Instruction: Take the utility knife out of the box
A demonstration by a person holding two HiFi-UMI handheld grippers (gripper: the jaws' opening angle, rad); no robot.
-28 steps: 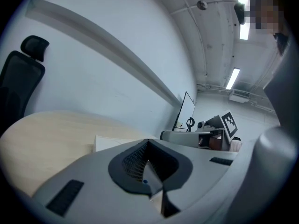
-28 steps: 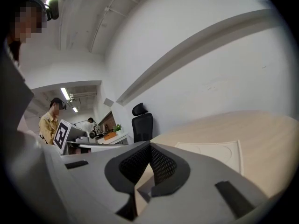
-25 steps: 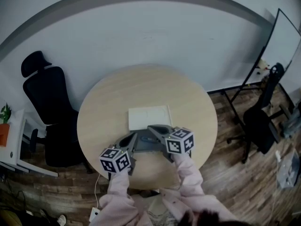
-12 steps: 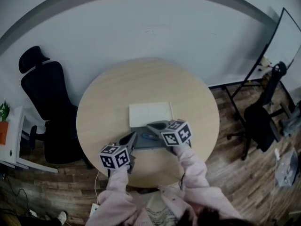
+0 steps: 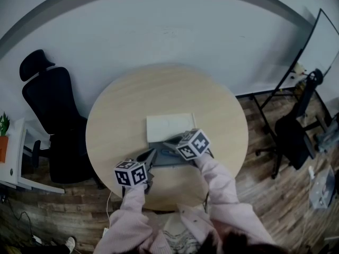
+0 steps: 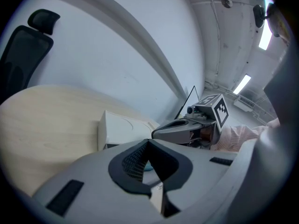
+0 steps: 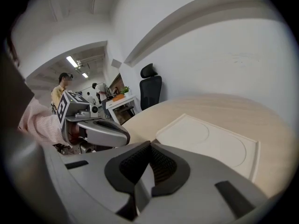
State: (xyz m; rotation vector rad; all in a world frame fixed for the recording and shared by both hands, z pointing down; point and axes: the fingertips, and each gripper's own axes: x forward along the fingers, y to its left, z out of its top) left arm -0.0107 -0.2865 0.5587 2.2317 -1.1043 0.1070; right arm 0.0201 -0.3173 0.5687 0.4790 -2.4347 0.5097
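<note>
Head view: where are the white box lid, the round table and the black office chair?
white box lid (image 5: pixel 169 127), head view, its flat middle
round table (image 5: pixel 159 91), head view, bare top beyond the lid
black office chair (image 5: pixel 50 107), head view, backrest

You have no readable words or numbers here; the left marker cube (image 5: pixel 131 173) and right marker cube (image 5: pixel 193 144), lower centre, seem to bear only black-and-white square patterns.

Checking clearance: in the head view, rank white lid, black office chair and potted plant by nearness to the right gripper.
1. White lid, just beyond the right gripper.
2. Black office chair, at left.
3. Potted plant, far left edge.
</note>
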